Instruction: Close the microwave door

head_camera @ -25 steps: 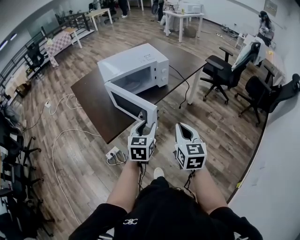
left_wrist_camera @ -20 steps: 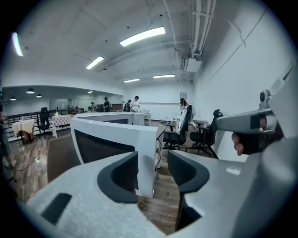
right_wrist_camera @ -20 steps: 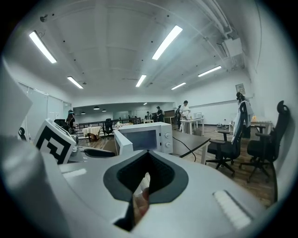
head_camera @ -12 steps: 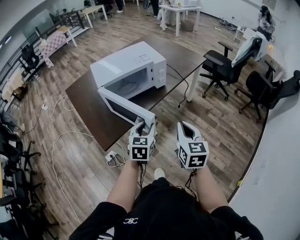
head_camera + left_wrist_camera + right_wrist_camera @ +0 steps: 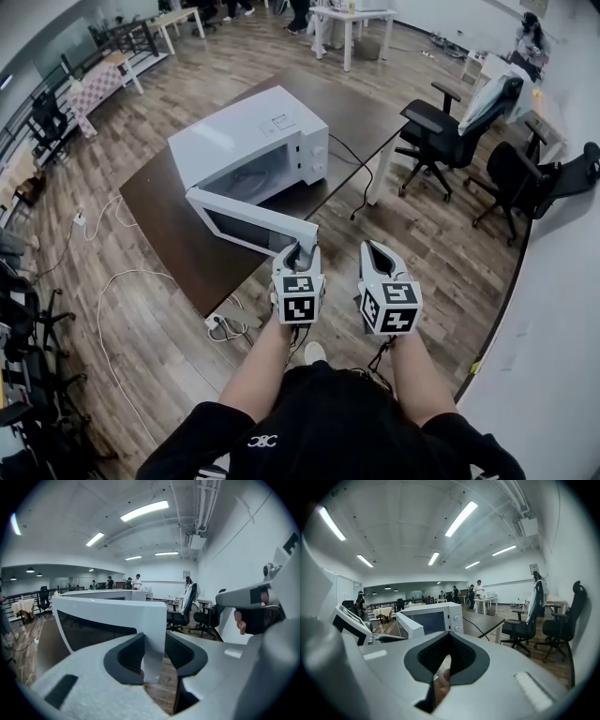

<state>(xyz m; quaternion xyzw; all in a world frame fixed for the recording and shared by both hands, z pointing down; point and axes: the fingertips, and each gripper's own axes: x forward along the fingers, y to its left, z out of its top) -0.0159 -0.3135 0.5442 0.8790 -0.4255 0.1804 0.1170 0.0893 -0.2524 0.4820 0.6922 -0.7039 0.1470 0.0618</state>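
Head view: microwave door (image 5: 248, 223) hanging open off white microwave (image 5: 248, 141) on dark table (image 5: 178, 239), left gripper (image 5: 300, 251) at door's free edge, right gripper (image 5: 375, 249) just beside, apart from it; left gripper view: jaws closing onto door edge, pads touching it; right gripper view: jaws together, empty.

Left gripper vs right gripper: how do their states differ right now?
The left gripper has the free edge of the white microwave door between its fingers, which are closing on it; the right gripper has its fingers together, empty. The left gripper reaches the open door; the right gripper hangs beside it, clear of the door. Both point toward the white boxy microwave.
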